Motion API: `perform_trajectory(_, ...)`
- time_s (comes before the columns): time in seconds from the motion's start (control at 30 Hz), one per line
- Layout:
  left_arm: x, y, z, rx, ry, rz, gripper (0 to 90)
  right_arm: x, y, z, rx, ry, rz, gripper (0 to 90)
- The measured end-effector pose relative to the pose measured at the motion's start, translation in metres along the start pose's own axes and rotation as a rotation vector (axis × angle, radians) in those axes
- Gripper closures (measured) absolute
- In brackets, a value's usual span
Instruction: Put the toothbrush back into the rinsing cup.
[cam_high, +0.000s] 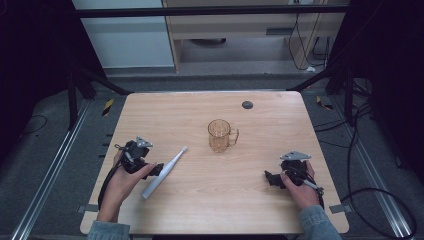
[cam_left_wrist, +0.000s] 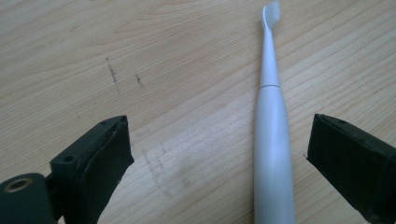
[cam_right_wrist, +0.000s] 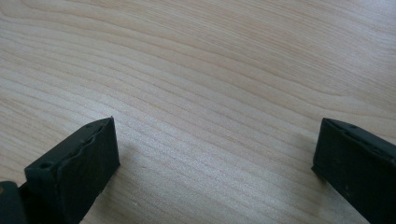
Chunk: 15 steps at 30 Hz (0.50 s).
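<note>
Beside the mug, a toothbrush lies between the left gripper's parted jaws.
Light, stiff, slick: grip its thick handle; right gripper gapes empty.

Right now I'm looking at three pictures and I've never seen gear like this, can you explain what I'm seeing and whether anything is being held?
A person sits at a wooden table holding a hand-operated grasping tool in each hand. The wide picture comes from a camera above, looking down. There you see the left tool, the right tool, a white electric toothbrush lying flat, and a clear amber mug standing near the middle. The other two pictures come from cameras riding on each tool, looking out between its two black jaws. The left tool's jaws are open, with the toothbrush lying between them, nearer one jaw, not gripped. The right tool's jaws are open over bare wood. Nothing is held.
</note>
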<state>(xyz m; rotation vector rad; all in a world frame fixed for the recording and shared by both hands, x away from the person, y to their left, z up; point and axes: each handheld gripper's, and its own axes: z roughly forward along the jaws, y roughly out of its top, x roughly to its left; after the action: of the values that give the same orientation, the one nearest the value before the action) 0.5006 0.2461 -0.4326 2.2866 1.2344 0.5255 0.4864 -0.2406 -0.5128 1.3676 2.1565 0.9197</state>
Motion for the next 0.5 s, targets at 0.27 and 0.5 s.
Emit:
perform_trajectory(0.27,-0.011,0.003,0.007,0.02,-0.026,0.034,8.2,0.0,0.0,0.0,0.0,0.003,-0.002,0.3)
perform_trajectory(0.5,-0.02,0.005,0.015,0.031,-0.046,0.05,10.1,0.0,0.0,0.0,0.0,0.003,-0.002,0.4)
